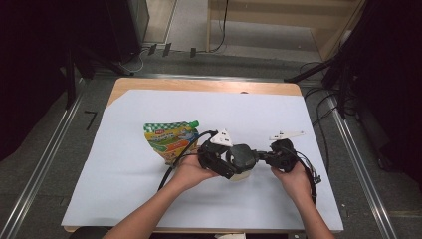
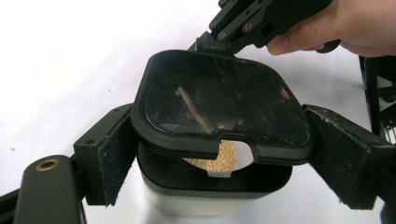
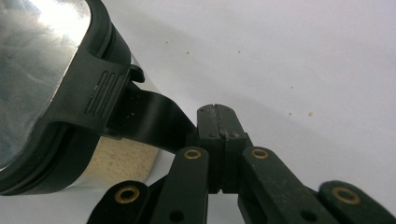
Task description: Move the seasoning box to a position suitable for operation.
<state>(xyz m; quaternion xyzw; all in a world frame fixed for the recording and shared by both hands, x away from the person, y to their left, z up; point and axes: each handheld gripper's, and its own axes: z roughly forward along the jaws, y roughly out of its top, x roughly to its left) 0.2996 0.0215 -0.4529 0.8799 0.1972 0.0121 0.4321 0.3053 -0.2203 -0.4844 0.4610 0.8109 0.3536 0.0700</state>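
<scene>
High view showed a person at a table covered with white paper (image 1: 149, 189), holding a small clear container (image 1: 242, 172) between both grippers near the middle. The left gripper (image 2: 219, 154) clamped the container body from both sides, its pads pressing the walls. Left gripper view showed the black lid (image 2: 219, 107) tilted up over the container, with pale grains (image 2: 219, 156) visible inside at 6 o'clock of the lid. The right gripper (image 3: 218, 121) had its jaws fully closed, and it touched the lid's black tab (image 3: 154, 119); whether the tab was pinched between the jaws could not be told. A printed spout pouch (image 1: 171, 139) lay flat at 10 o'clock from the container, just beside the left hand. The step in hand seemed to be opening the lid. The next move probably called for lifting the tab more while the left gripper kept the container steady, so the grains would not spill.
</scene>
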